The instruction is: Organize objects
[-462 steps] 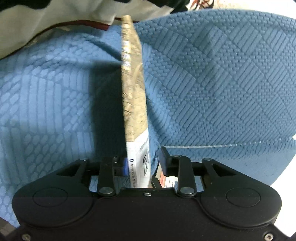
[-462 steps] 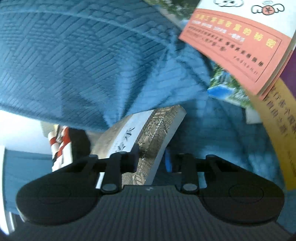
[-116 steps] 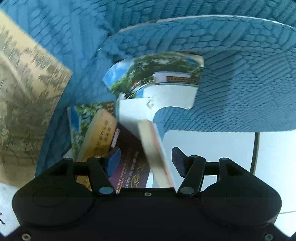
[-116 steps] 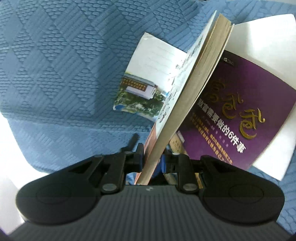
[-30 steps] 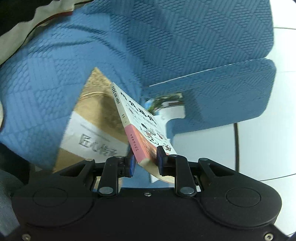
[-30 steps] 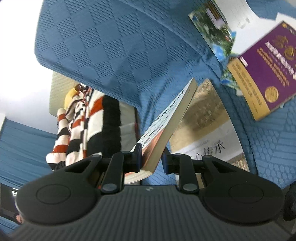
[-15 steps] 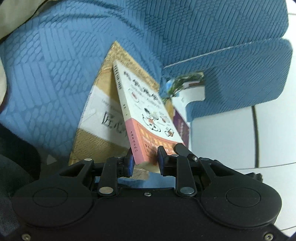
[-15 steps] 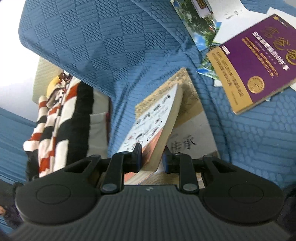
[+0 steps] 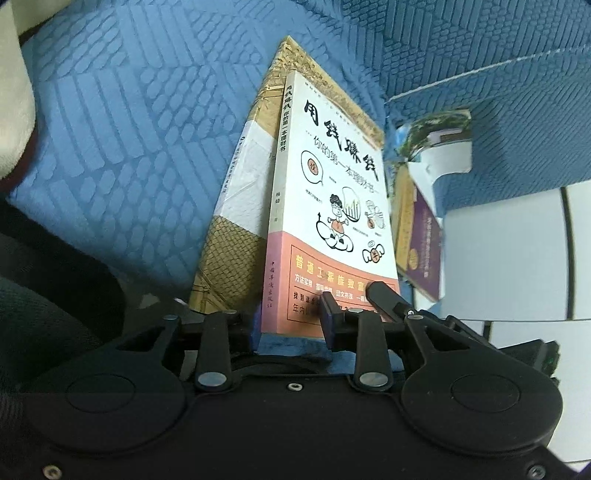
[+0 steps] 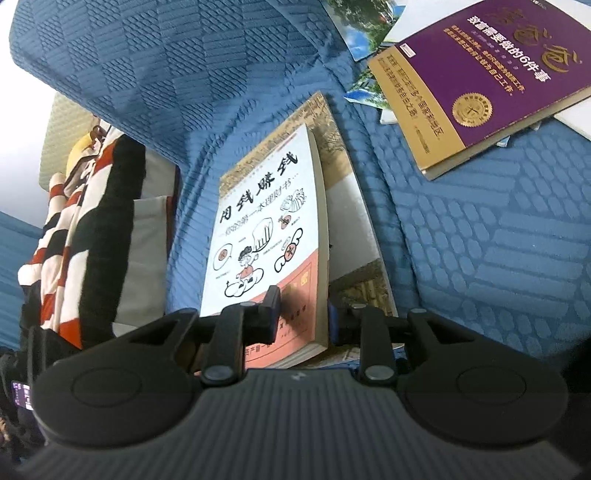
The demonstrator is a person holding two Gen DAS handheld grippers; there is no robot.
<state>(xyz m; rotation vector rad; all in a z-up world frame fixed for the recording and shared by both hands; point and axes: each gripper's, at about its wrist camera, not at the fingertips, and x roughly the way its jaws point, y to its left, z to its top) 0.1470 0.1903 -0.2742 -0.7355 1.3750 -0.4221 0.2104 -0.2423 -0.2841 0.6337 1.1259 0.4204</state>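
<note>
A white and salmon cartoon-cover book (image 9: 332,206) lies on a tan and white book (image 9: 236,206) on the blue sofa. My left gripper (image 9: 291,317) is shut on the cartoon book's near edge, at its spine corner. My right gripper (image 10: 303,314) is shut on the same book (image 10: 266,236) at the page-edge corner. The right gripper's finger also shows in the left wrist view (image 9: 384,295). The tan book (image 10: 351,221) shows beneath it in the right wrist view.
A purple and gold book (image 10: 476,81) lies further along the blue quilted sofa seat (image 10: 498,240) on glossy picture sheets (image 10: 358,33); it also shows in the left wrist view (image 9: 424,240). A striped red, black and white cloth (image 10: 81,229) hangs at the left. White floor (image 9: 517,251) lies beyond.
Both grippers have lowered the cartoon book from a tilted, lifted pose until it lies flat on the tan book. Both still grip it.
</note>
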